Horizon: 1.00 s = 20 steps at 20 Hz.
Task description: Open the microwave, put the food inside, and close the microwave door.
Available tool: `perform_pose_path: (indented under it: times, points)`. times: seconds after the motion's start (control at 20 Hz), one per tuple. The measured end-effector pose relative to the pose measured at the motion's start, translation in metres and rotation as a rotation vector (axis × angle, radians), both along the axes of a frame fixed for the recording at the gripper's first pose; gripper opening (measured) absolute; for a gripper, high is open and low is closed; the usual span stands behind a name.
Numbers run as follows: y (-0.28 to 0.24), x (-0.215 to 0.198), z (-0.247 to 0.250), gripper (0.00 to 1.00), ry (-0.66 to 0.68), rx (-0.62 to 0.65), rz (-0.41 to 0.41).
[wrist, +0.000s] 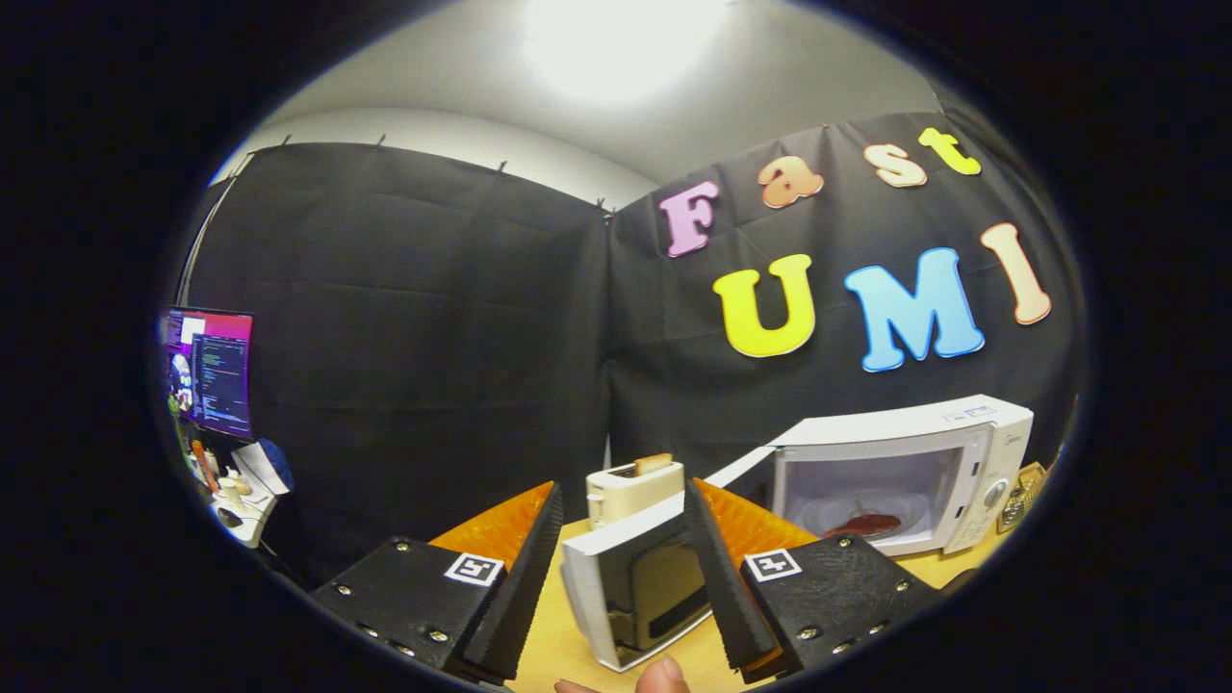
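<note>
While hand-held gripper [624, 539] gapes, microwave [905, 472] holds food [863, 525].

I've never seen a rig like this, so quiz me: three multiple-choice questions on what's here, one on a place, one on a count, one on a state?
1. Where is the food?
A. between the jaws
B. on the floor
C. inside the microwave

2. How many bread slices stick out of the toaster?
A. one
B. none
C. three

3. How is the microwave's door?
A. shut
B. swung open
C. taken off

Answers:
1 C: the reddish food lies on the plate in the lit cavity.
2 A: a single slice pokes up from the top.
3 B: the door hangs out from the cavity, reaching between the jaws, which stand wide apart.
</note>
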<state>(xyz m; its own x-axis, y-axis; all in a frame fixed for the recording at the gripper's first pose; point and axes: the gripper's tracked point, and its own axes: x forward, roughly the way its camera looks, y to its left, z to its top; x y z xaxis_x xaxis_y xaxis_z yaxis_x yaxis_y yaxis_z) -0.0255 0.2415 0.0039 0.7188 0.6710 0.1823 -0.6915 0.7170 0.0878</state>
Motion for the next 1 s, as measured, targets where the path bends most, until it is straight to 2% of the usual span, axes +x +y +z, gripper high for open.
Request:
perform_pose_path:
  times: [0.15, 0.25, 0.35, 0.45, 0.55, 0.7, 0.85, 1.0]
  points:
    - [0.039, -0.028, -0.011, 0.78, -0.008, -0.063, 0.098]
    - [0.063, -0.035, -0.024, 0.78, -0.011, -0.089, 0.121]
    - [0.094, -0.021, -0.045, 0.78, 0.028, -0.125, 0.130]
    - [0.114, -0.009, -0.069, 0.78, 0.051, -0.163, 0.091]
    - [0.120, 0.002, -0.094, 0.78, 0.060, -0.225, 0.018]
    - [0.120, 0.011, -0.128, 0.78, 0.106, -0.264, -0.029]
    - [0.111, 0.013, -0.136, 0.77, 0.131, -0.254, -0.015]
    - [0.084, 0.012, -0.133, 0.77, 0.122, -0.248, -0.068]
